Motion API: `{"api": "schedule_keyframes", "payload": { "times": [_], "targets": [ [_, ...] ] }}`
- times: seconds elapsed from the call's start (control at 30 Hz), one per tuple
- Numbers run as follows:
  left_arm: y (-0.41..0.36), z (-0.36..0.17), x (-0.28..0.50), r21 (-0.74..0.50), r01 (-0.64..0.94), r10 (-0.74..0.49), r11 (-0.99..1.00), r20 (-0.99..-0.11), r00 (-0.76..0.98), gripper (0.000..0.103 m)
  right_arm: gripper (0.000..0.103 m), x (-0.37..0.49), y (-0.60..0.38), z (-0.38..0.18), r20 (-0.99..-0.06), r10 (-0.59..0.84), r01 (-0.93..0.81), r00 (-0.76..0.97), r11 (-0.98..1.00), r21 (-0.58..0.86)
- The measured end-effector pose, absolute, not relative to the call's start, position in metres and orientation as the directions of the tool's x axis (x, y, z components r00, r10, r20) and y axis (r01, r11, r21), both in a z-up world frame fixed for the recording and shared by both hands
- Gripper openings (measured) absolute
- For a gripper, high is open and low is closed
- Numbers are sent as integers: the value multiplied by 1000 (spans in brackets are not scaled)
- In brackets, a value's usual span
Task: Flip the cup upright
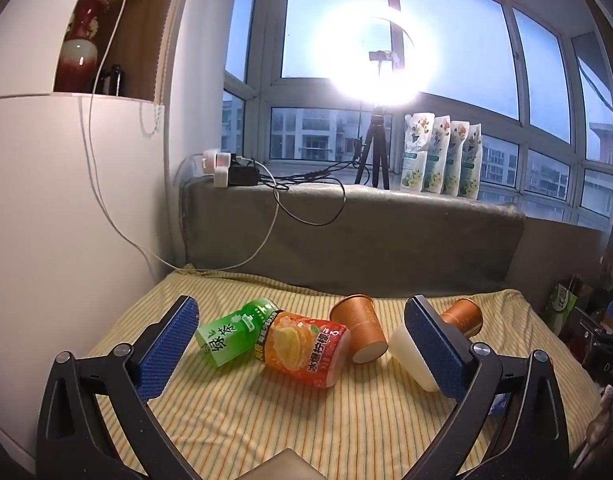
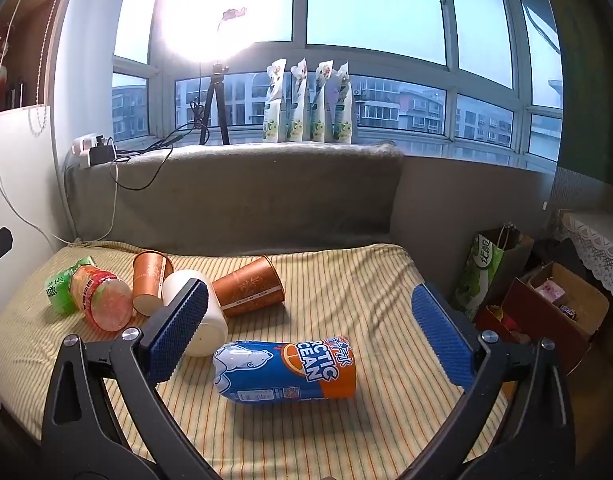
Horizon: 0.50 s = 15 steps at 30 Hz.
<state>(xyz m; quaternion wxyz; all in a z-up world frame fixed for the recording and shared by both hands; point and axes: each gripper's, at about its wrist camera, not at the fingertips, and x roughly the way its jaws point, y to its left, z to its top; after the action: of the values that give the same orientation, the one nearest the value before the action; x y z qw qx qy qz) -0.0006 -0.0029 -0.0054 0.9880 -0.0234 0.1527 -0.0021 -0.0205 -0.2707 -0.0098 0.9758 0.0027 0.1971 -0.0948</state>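
Several cups lie on their sides on a yellow striped cloth (image 1: 266, 420). In the left wrist view a green tea cup (image 1: 232, 332), an orange-red cup (image 1: 306, 348), a brown paper cup (image 1: 360, 328), a white cup (image 1: 410, 354) and a second brown cup (image 1: 462, 316) lie ahead. My left gripper (image 1: 302, 344) is open and empty, above and short of them. In the right wrist view a blue and orange cup (image 2: 284, 370) lies between the fingers of my open, empty right gripper (image 2: 310, 320). The white cup (image 2: 198, 320) sits partly behind its left finger (image 2: 178, 332).
A grey padded ledge (image 1: 346, 232) backs the cloth, with a ring light on a tripod (image 1: 374, 152), chargers and cables (image 1: 234, 170) and several pouches (image 1: 440, 156). A white cabinet (image 1: 66, 220) stands left. Bags and boxes (image 2: 538, 296) sit off the right edge.
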Motion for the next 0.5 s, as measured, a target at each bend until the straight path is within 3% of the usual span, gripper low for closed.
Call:
{"api": "schedule_keyframes", "payload": {
  "times": [0.5],
  "targets": [
    [-3, -4, -1, -43, -3, -10, 999, -304, 953, 102, 103, -20, -270, -10, -385, -181, 184, 905, 982, -29]
  ]
}}
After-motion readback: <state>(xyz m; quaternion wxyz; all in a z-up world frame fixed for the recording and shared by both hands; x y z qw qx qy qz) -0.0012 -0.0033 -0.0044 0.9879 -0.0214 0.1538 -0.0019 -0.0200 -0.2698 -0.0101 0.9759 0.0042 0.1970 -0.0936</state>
